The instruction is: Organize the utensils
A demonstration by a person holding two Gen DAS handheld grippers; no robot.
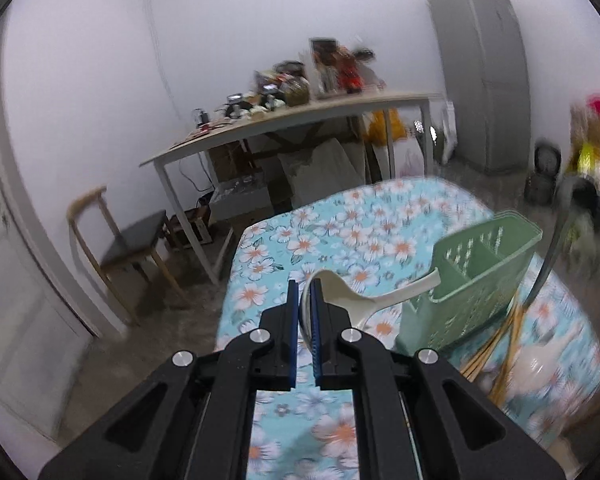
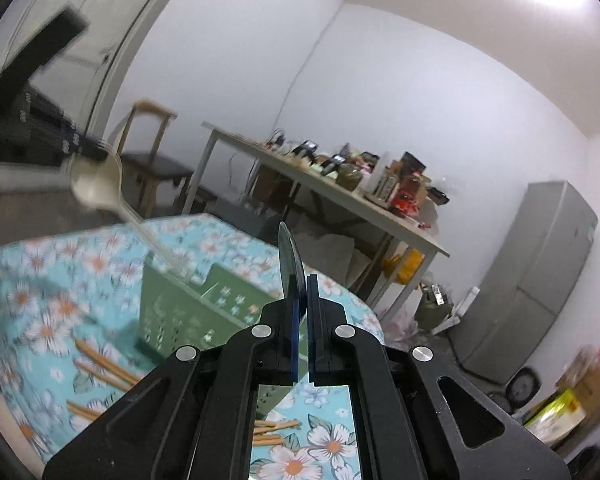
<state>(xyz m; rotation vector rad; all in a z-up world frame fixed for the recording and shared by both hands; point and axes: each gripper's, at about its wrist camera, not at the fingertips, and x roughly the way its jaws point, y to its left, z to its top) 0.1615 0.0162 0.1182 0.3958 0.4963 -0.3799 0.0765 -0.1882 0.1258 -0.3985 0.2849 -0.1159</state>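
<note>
- The left gripper (image 1: 306, 312), black with blue pads, is clenched on the bowl of a cream plastic rice spoon (image 1: 364, 292); the spoon's handle runs right from the jaws and its end lies over the rim of the basket.
- The right gripper (image 2: 300, 320) is clamped on a thin, dark, shiny utensil (image 2: 290, 258), seen edge-on, whose rounded tip stands up beyond the pads; what kind of utensil it is cannot be told.
- Just beyond both tools stands a pale green perforated plastic cutlery basket (image 1: 476, 276) with inner dividers, on a table under a turquoise cloth printed with white and orange flowers (image 1: 340, 232).
- From the right wrist, the left gripper is a dark blur at upper left, its spoon angled down over the basket's near-left corner.
- Several light brown wooden chopsticks (image 2: 100, 364) lie loose on the cloth beside the basket.
- A white ceramic spoon (image 1: 548, 360) rests on the cloth near them.
</note>
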